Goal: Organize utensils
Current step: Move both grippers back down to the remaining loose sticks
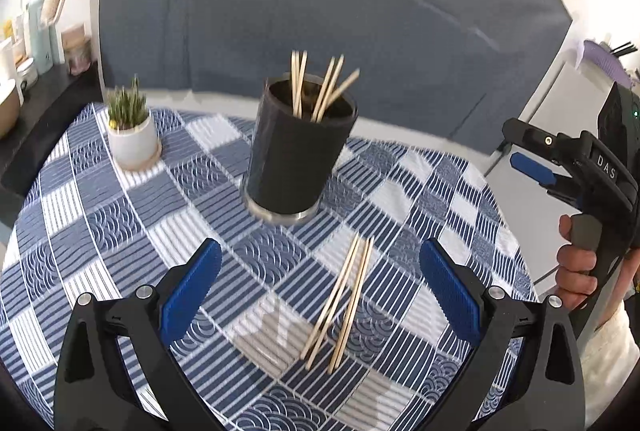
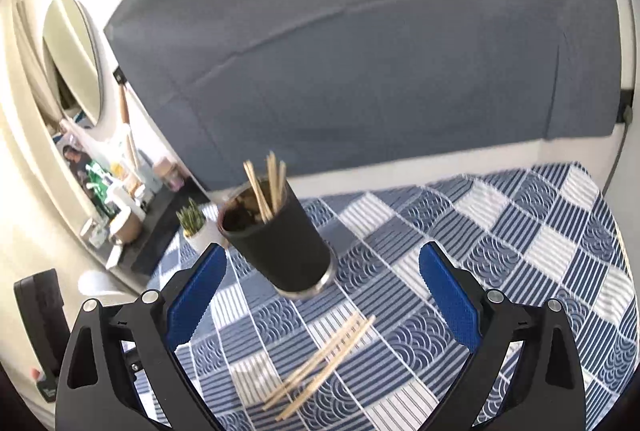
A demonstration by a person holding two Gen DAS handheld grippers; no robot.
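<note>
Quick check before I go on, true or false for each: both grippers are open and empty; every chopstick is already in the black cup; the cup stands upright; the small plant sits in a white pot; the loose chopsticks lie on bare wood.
1. The left gripper and the right gripper are open and empty. True.
2. Every chopstick is in the black cup. False: some stand in it, but loose chopsticks lie on the table.
3. The cup stands upright. True.
4. The small plant sits in a white pot. True.
5. The loose chopsticks lie on bare wood. False: on a blue checked tablecloth.
</note>
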